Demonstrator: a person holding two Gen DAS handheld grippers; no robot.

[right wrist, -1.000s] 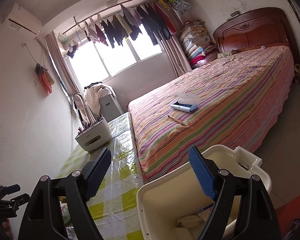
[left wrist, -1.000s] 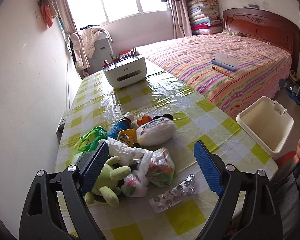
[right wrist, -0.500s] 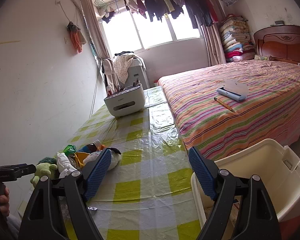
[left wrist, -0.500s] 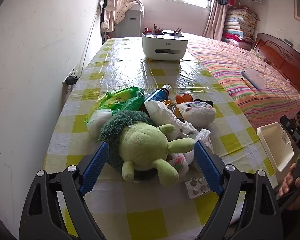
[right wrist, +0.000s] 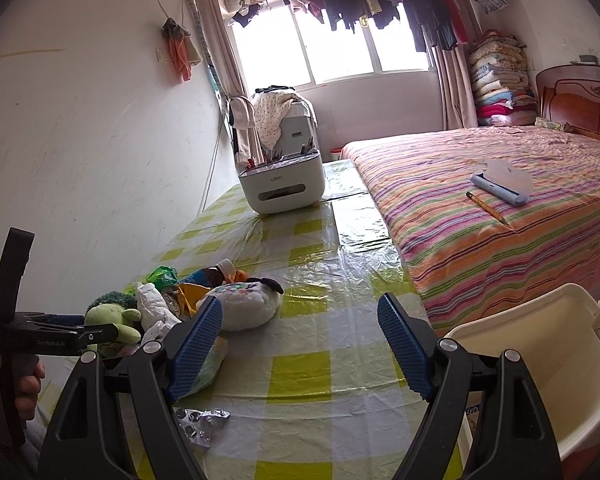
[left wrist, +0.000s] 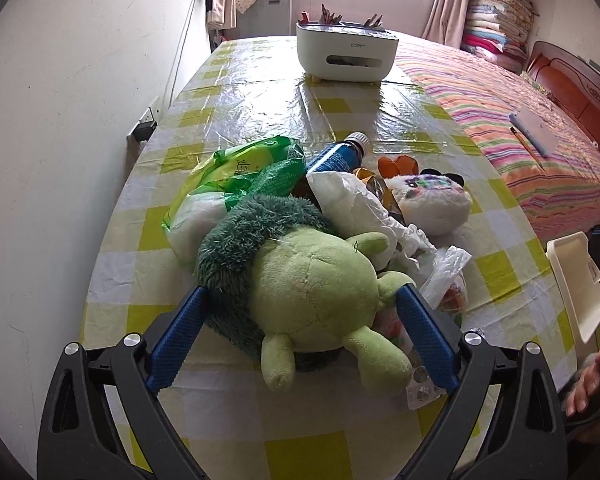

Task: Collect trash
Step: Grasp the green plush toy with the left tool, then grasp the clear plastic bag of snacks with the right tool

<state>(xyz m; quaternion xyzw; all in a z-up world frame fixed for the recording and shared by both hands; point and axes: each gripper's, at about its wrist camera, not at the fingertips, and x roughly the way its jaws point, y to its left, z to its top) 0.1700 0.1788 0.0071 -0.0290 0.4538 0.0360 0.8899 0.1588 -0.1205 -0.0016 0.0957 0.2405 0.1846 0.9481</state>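
Observation:
A heap lies on the yellow-checked table (left wrist: pixel 260 92): a green plastic bag (left wrist: pixel 236 176), a blue-labelled bottle (left wrist: pixel 336 156), crumpled white paper (left wrist: pixel 352 204), a small clear bag (left wrist: pixel 446 280) and a foil pill blister (left wrist: pixel 422 390), mixed with a green plush turtle (left wrist: pixel 308 284) and a white plush panda (left wrist: pixel 432 200). My left gripper (left wrist: pixel 300 340) is open, its jaws standing either side of the turtle. My right gripper (right wrist: pixel 300 352) is open and empty above the table's near part, the blister (right wrist: pixel 202 420) below it. A cream bin (right wrist: pixel 552 364) stands off the table's right edge.
A white desk organizer (left wrist: pixel 346 54) with pens stands at the table's far end. A striped bed (right wrist: pixel 500 208) runs along the table's right side, with a pencil and a blue case on it. A wall with a socket (left wrist: pixel 144 128) borders the left.
My left gripper has swung left and dropped close over the heap, now straddling the green turtle. My right gripper has turned from the bin toward the table.

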